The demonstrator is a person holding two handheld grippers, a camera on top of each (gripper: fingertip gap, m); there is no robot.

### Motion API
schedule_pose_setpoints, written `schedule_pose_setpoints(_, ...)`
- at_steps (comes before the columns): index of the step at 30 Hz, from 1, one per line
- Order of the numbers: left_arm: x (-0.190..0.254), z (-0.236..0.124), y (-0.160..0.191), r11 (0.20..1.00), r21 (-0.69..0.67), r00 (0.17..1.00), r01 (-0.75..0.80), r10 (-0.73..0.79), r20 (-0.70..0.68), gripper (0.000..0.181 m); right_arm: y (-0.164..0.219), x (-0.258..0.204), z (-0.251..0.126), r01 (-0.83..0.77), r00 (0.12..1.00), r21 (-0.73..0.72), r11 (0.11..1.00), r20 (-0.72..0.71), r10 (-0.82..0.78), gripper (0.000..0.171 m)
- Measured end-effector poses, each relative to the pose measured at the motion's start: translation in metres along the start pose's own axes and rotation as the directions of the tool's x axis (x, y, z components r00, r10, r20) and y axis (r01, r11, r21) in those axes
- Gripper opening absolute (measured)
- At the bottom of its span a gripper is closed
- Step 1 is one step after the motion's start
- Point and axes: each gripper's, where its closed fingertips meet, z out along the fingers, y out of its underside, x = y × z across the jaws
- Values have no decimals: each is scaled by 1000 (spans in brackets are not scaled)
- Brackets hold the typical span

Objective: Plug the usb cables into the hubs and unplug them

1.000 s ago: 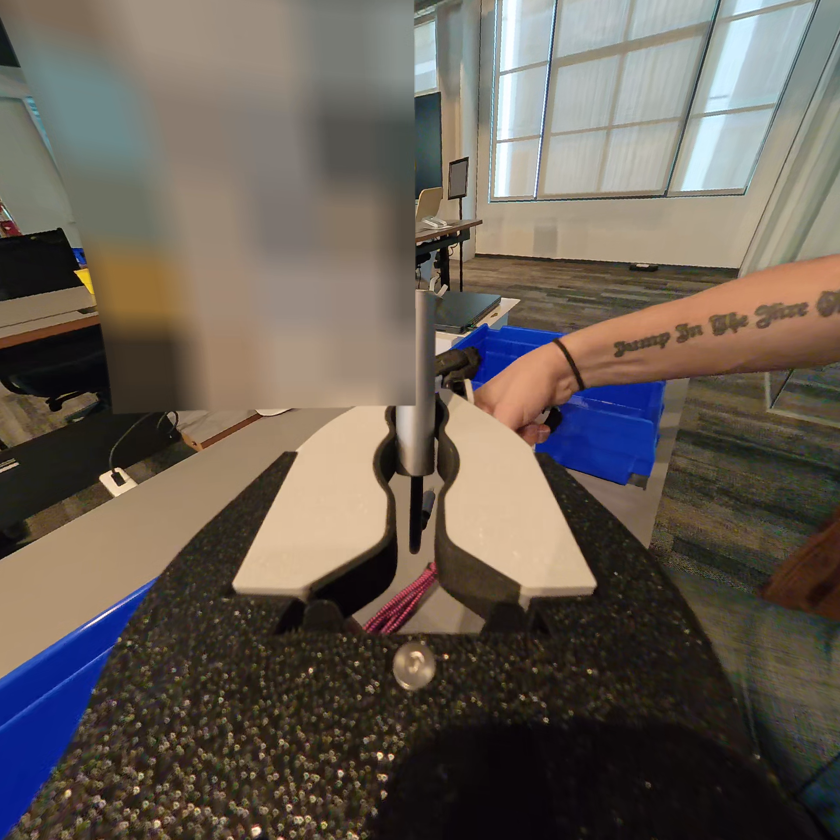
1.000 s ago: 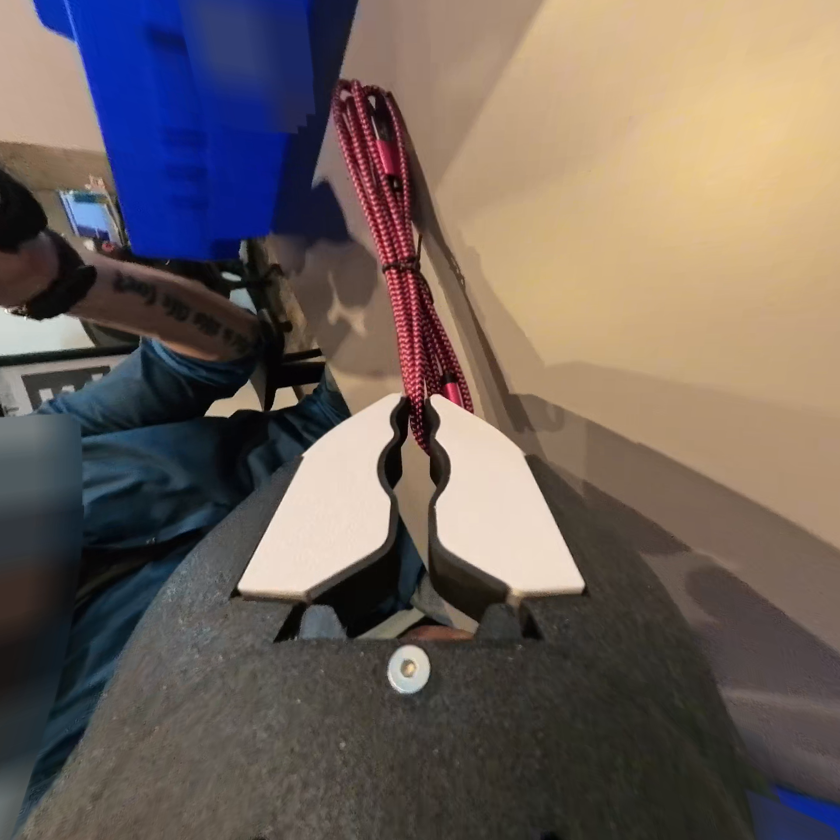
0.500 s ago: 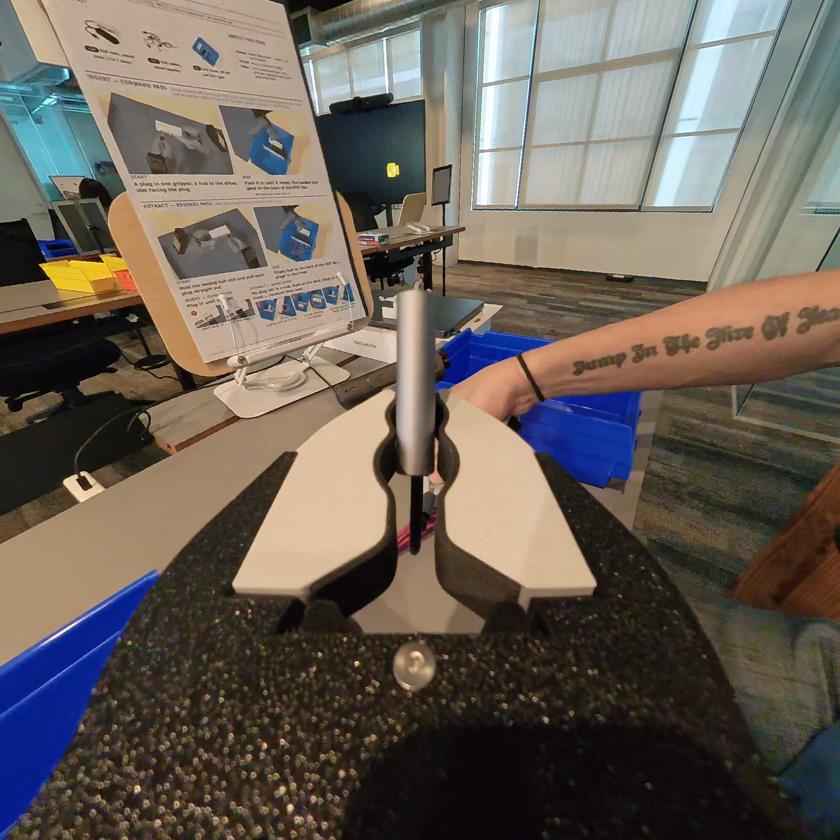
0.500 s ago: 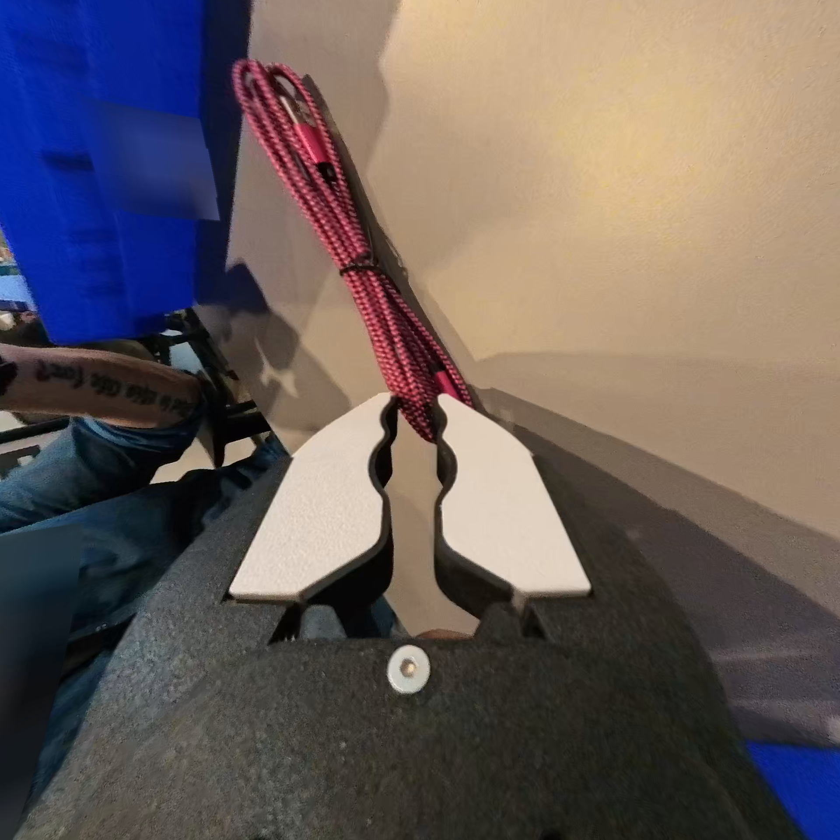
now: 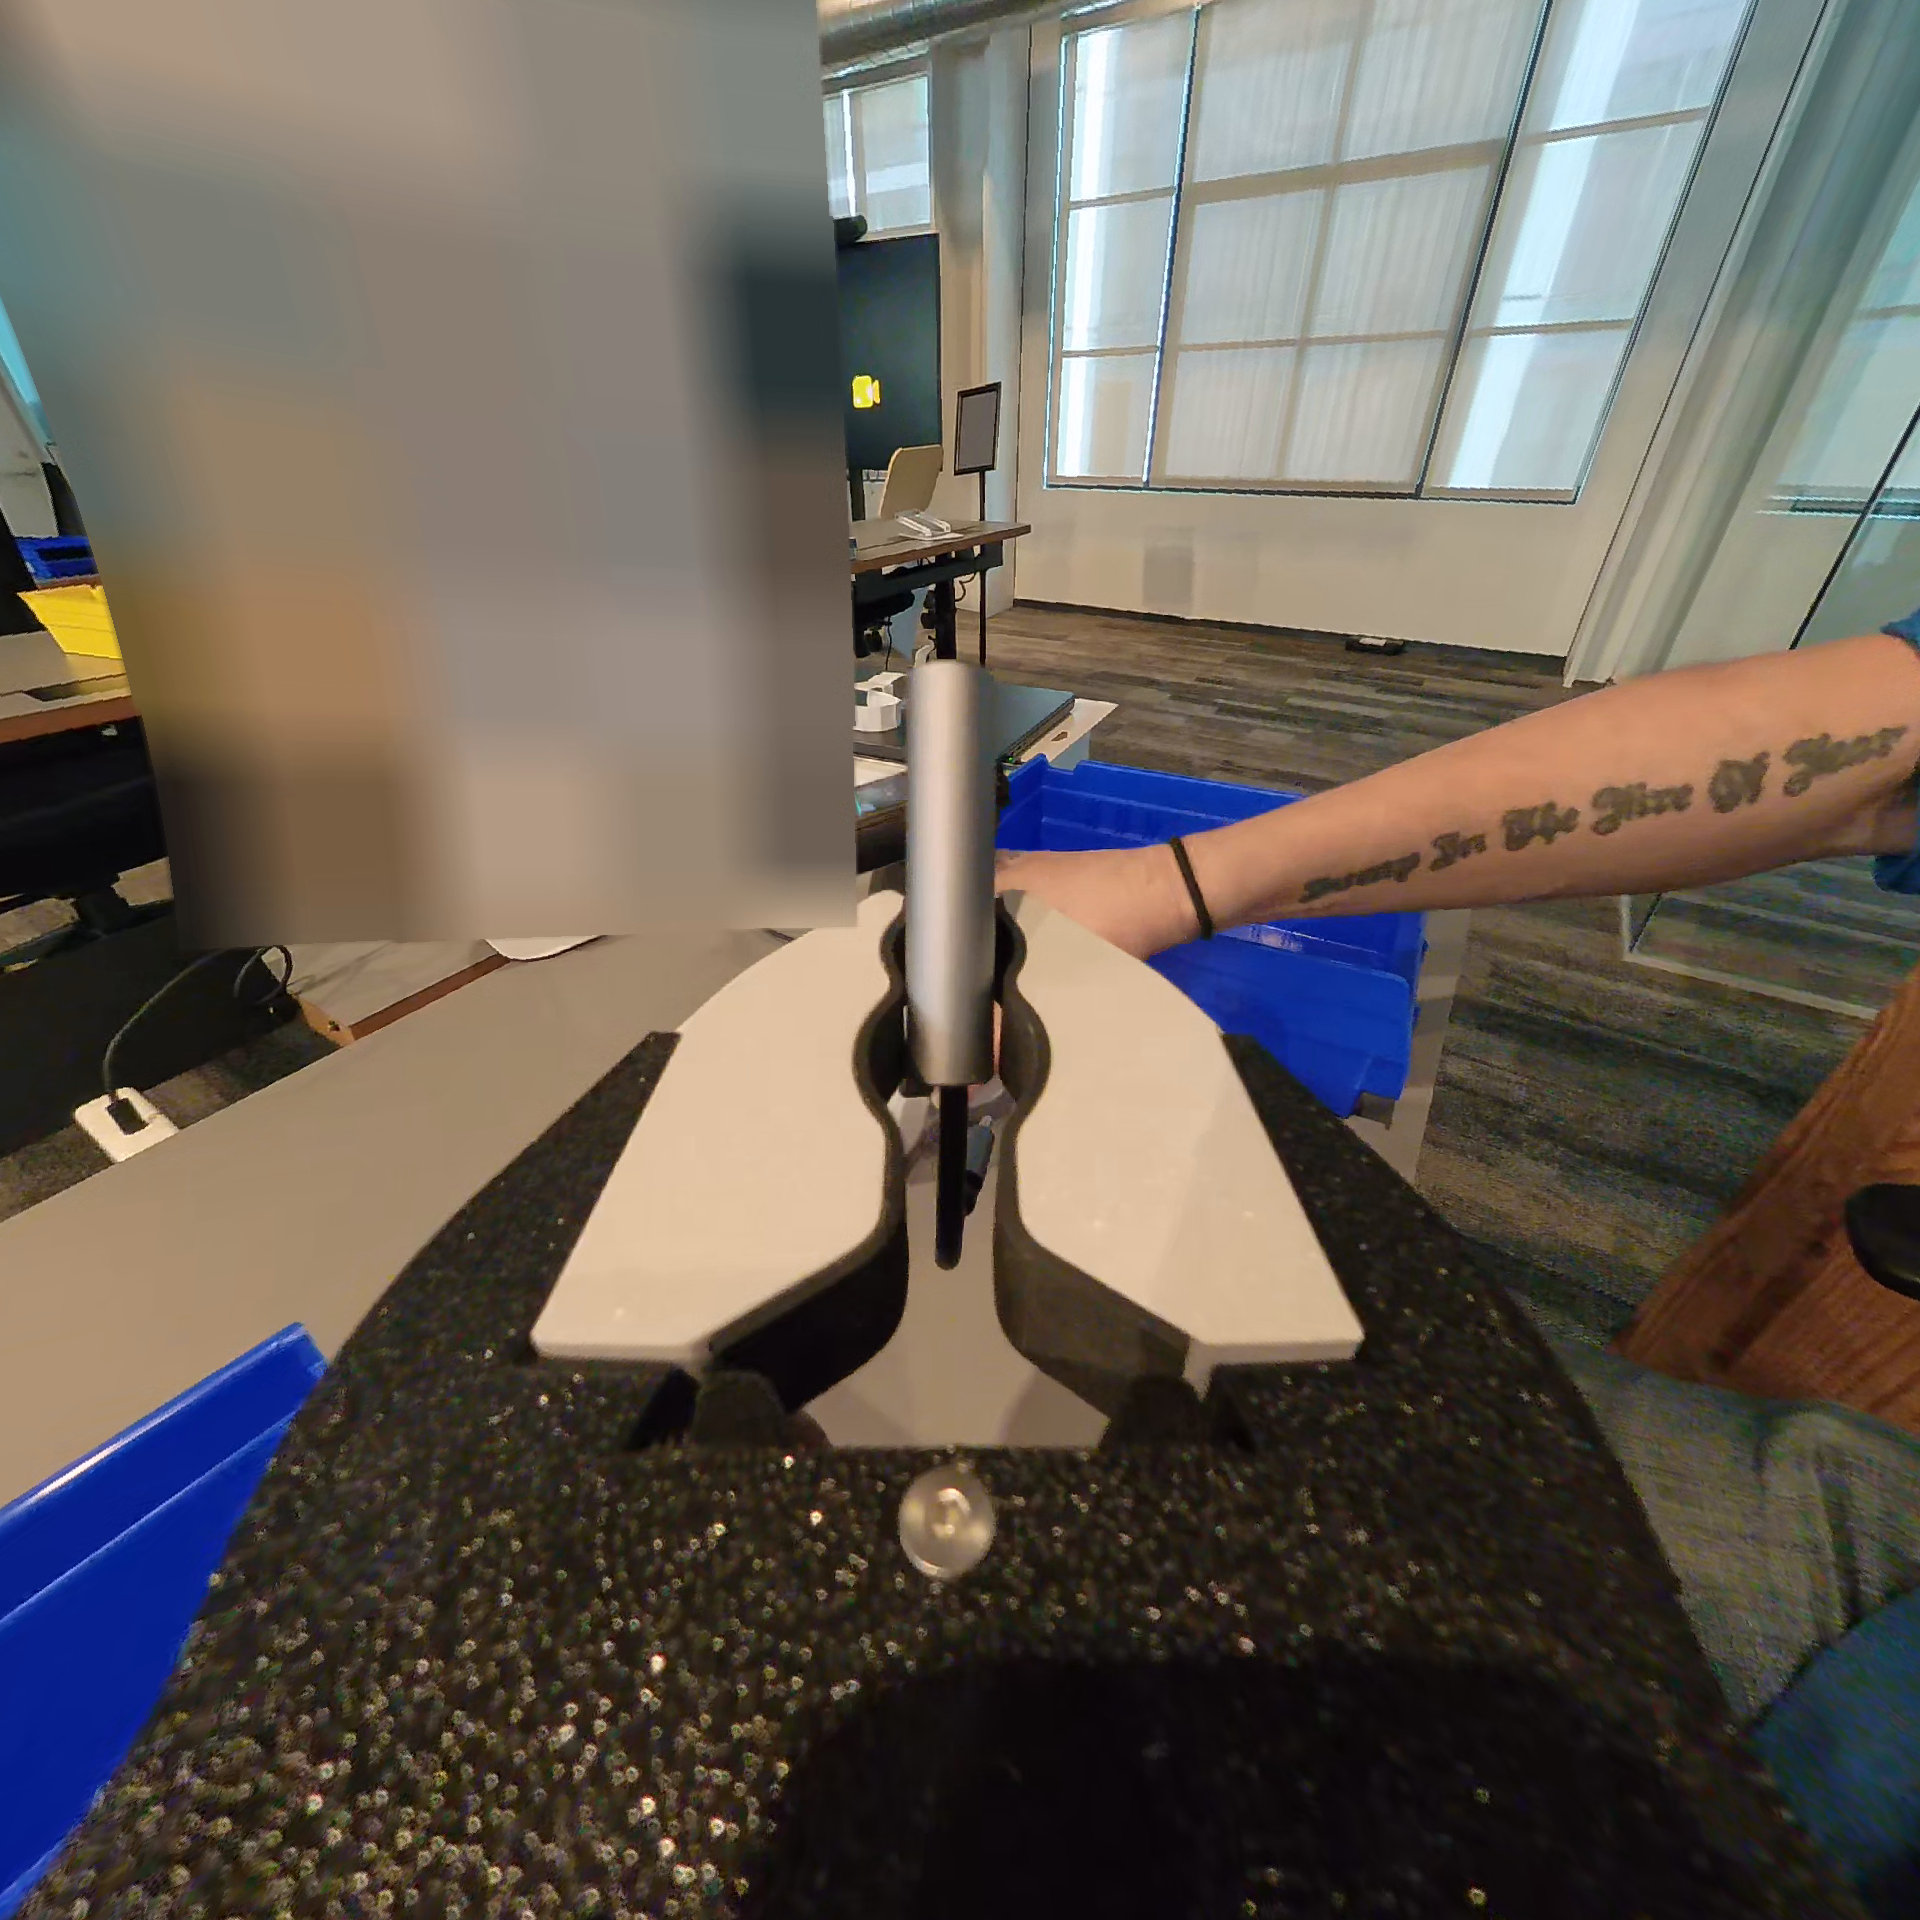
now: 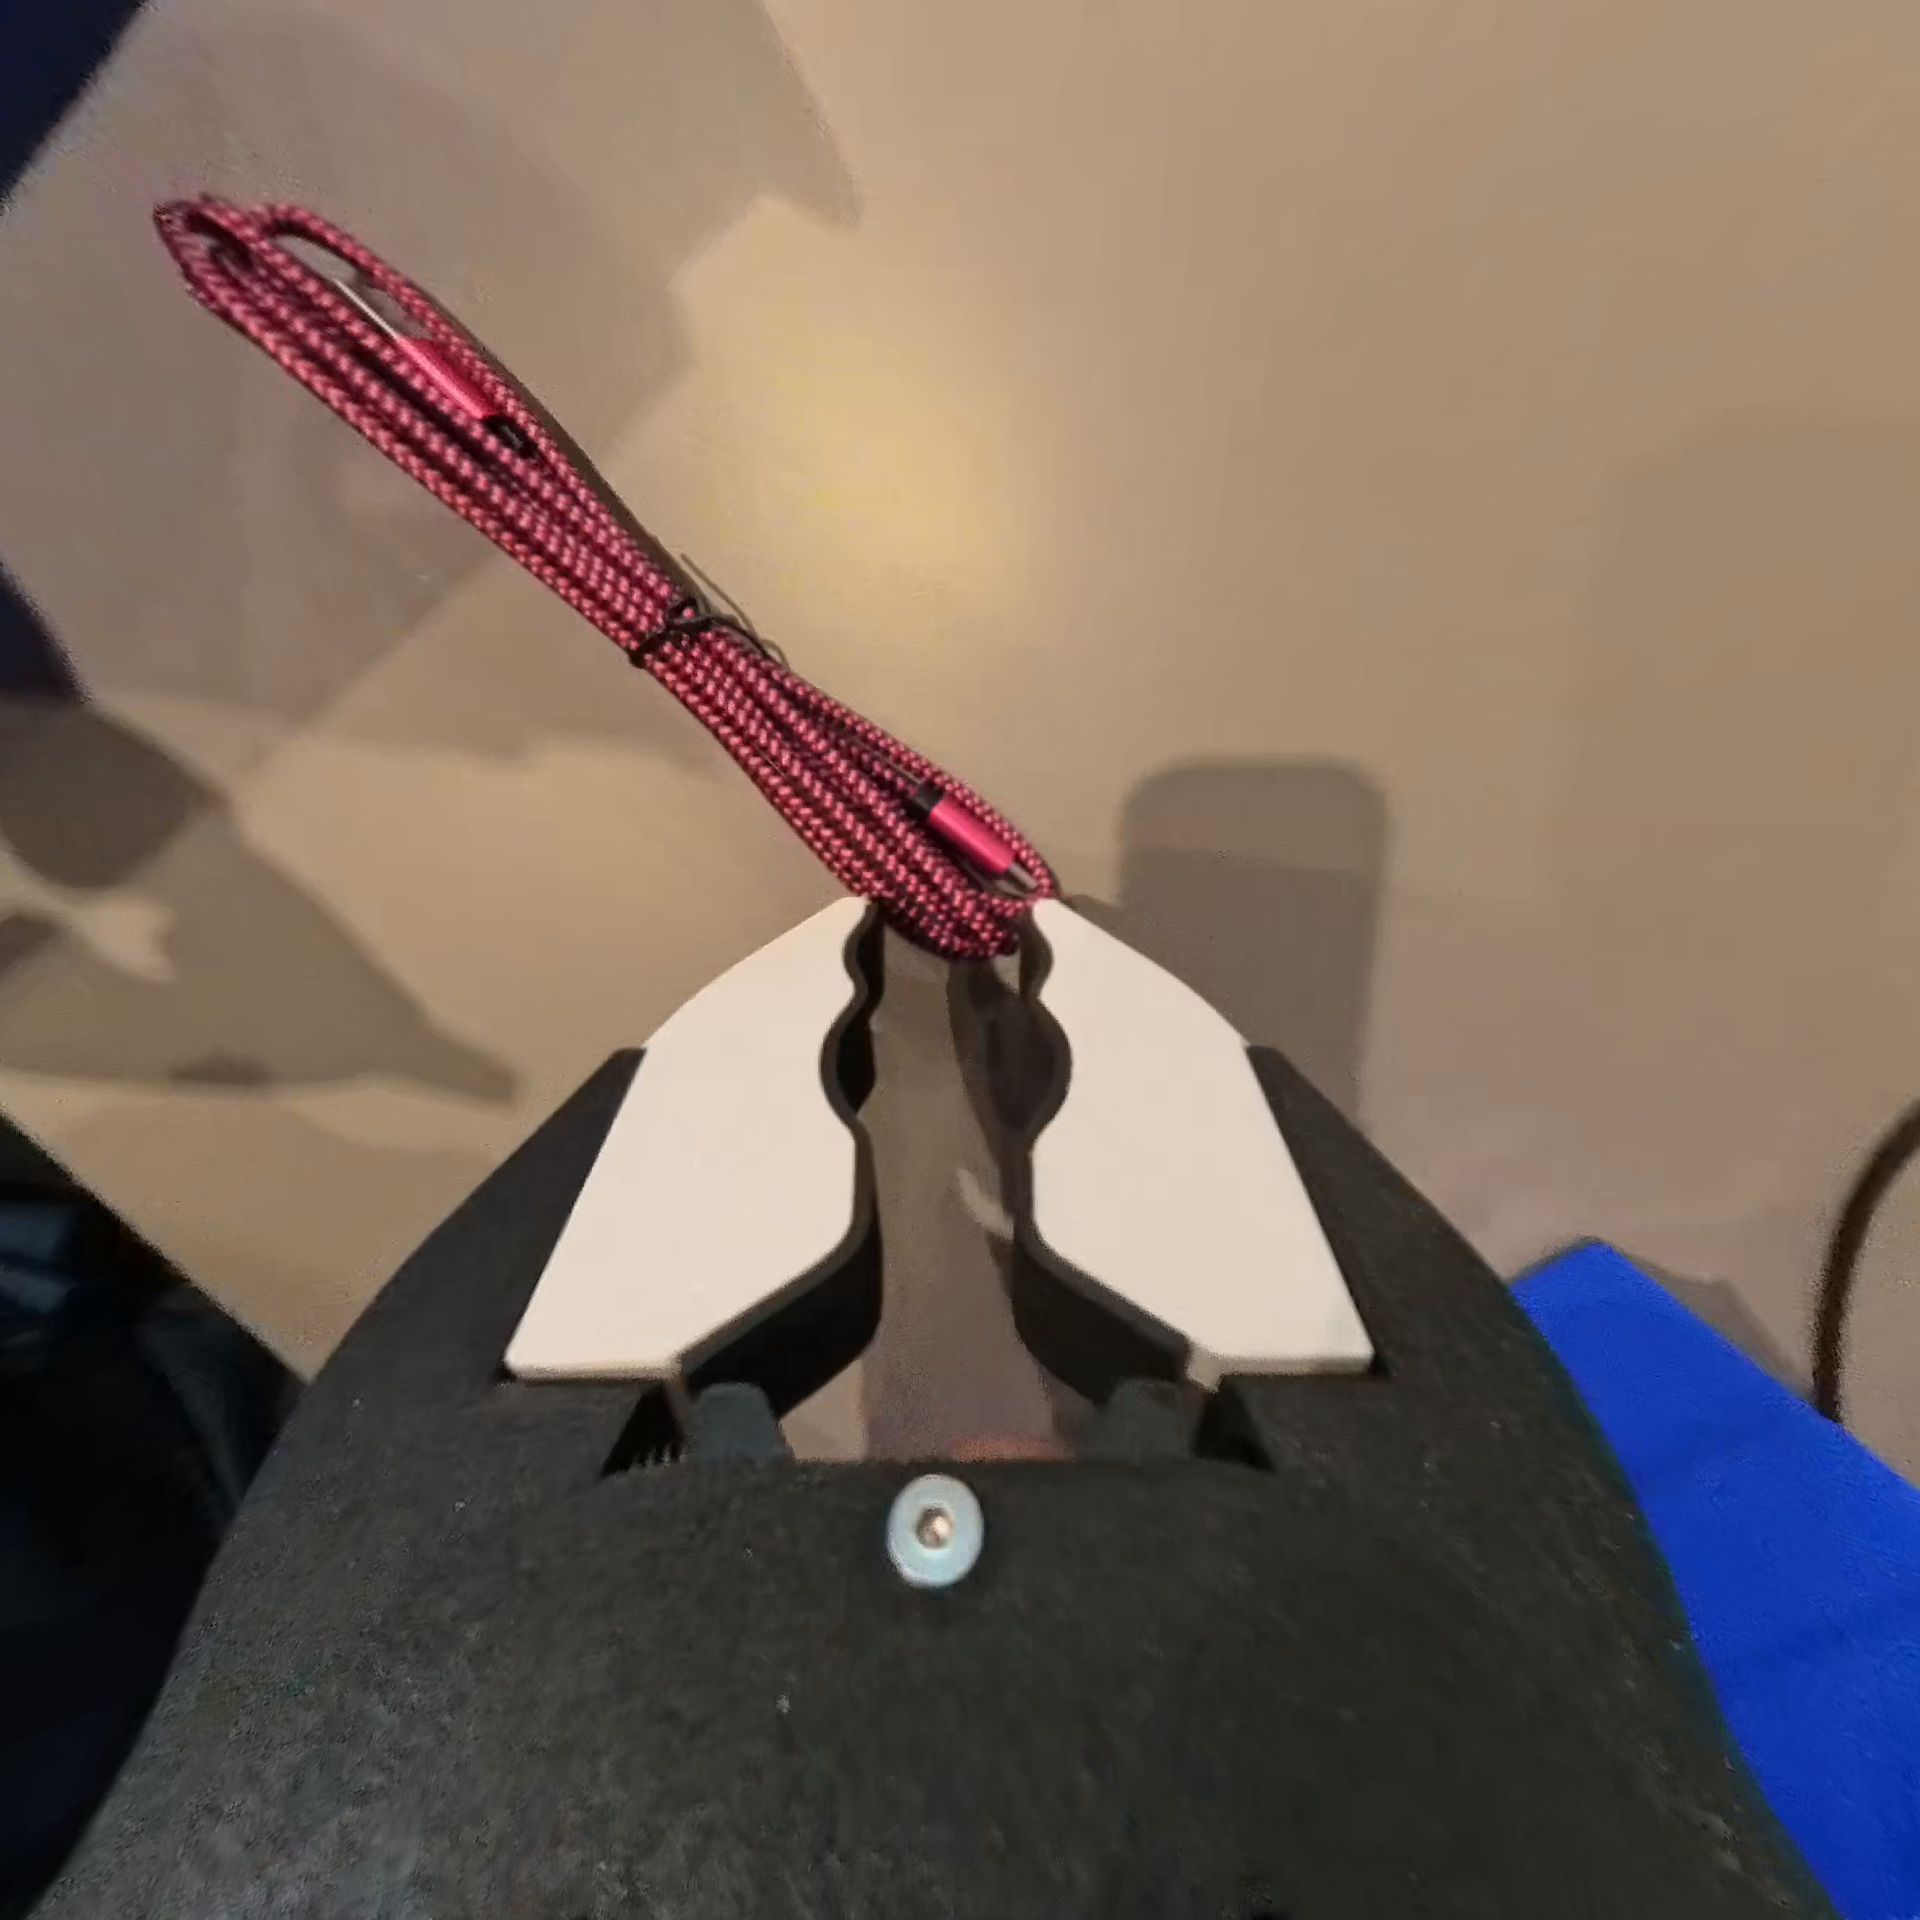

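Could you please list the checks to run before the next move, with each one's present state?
1. Left gripper shut on the slim grey metal hub: ok.
2. Hub upright between the fingers: ok.
3. Right gripper shut on the bundled red braided cable: ok, it pinches the loop end.
4. Gripper holding a red metal plug itself: not ok, the plug lies beside the fingertips.
5. Bundle untied: not ok, a thin black tie binds it.
6. Hub port facing the cable: cannot tell.
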Motion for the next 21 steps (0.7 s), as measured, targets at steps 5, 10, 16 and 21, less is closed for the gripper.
schedule_pose_setpoints(5, 2, 0, 0, 1000, -2, 1000, -3, 3, -4, 12, -7, -5, -1, 63, 998, 19, 998, -10, -63, 22)
schedule_pose_setpoints(10, 0, 0, 0, 1000, 3, 1000, 3, -3, -5, 12, -23, -8, -10, 228, 972, 92, 969, -81, -221, 22)
schedule_pose_setpoints(16, -1, -2, -2, 1000, 11, 1000, 5, -5, -3, 12, -31, -50, -7, 739, 665, 83, 669, -250, -704, 23)
schedule_pose_setpoints(21, -3, -4, -4, 1000, 19, 1000, 13, -12, -2, 12, -29, -66, 16, 793, 593, 28, 608, -262, -761, 34)
